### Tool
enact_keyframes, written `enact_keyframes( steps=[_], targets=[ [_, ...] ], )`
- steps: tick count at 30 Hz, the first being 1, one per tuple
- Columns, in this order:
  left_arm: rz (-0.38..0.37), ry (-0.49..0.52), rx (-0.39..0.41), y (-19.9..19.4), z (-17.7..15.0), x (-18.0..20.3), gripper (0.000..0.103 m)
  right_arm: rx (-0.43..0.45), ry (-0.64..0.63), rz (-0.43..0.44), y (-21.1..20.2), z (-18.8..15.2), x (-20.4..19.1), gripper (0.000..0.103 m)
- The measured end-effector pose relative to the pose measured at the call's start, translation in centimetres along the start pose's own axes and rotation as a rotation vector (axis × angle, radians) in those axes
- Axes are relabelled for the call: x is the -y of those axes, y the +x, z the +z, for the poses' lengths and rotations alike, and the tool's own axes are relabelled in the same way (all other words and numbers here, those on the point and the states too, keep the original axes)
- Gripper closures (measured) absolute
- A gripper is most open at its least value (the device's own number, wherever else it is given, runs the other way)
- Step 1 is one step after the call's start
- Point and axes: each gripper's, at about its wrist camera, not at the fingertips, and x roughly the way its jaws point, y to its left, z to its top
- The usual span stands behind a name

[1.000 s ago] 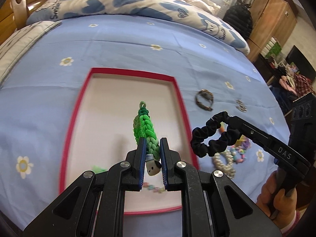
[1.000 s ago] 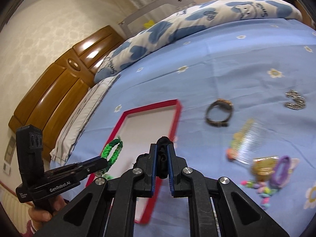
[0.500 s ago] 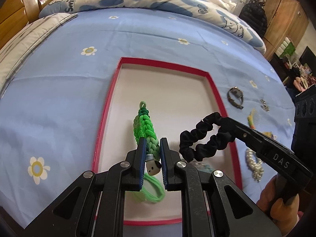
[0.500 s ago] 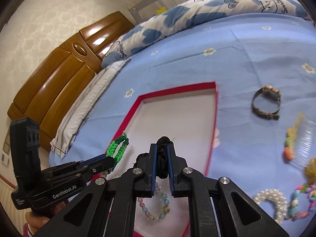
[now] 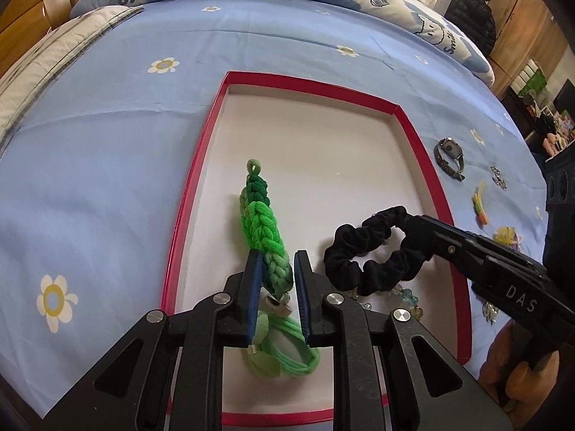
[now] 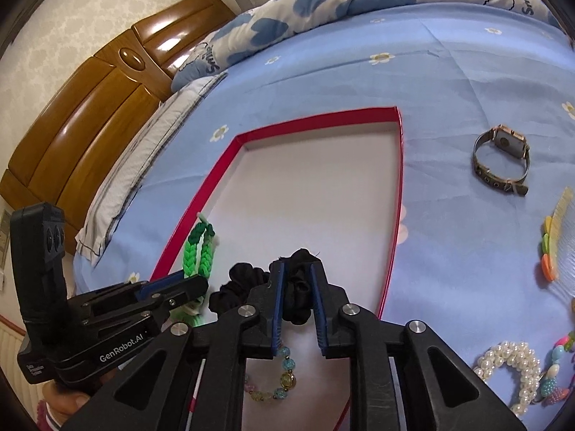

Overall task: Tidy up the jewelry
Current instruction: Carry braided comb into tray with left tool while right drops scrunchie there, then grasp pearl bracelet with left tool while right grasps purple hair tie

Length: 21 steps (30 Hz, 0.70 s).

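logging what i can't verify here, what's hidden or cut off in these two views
- Beaded bracelet in the red tray: partly hidden by the right gripper in the right wrist view.
- Green hair tie: partly hidden by the left gripper in the left wrist view.
- Pearl bracelet: lower part behind the gripper frame.

Over the red-rimmed tray [image 6: 399, 165] on a blue flowered bedspread [image 6: 323, 82], the right gripper [image 6: 297, 309] pinched a black scrunchie [image 6: 296, 296] while the left gripper [image 6: 179, 283] held a green braid [image 6: 197, 251]. A bead bracelet [image 6: 276, 377] lay inside; a watch [image 6: 503, 160] and pearls [image 6: 510, 370] lay outside.
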Motion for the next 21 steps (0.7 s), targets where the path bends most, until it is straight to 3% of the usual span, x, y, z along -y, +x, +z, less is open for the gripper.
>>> enact_keyframes(
  steps=[3,14,17,21],
  targets=[
    [-0.001,-0.003,0.005,-0.3,0.0,0.0,0.078,-0.002,-0.001,0.002,-0.1,0.0,0.0,0.07],
    [-0.004,-0.001,0.022,-1.6,0.1,0.3,0.068,0.036,-0.005,0.007,-2.5,-0.1,-0.2,0.069],
    [-0.007,-0.008,0.032,-2.2,0.1,0.5,0.065,0.052,0.004,0.007,-3.7,-0.3,0.3,0.063],
    [-0.026,-0.017,0.043,-3.1,0.0,0.9,0.065,0.074,0.024,-0.003,-5.4,-0.8,1.2,0.062]
  ],
)
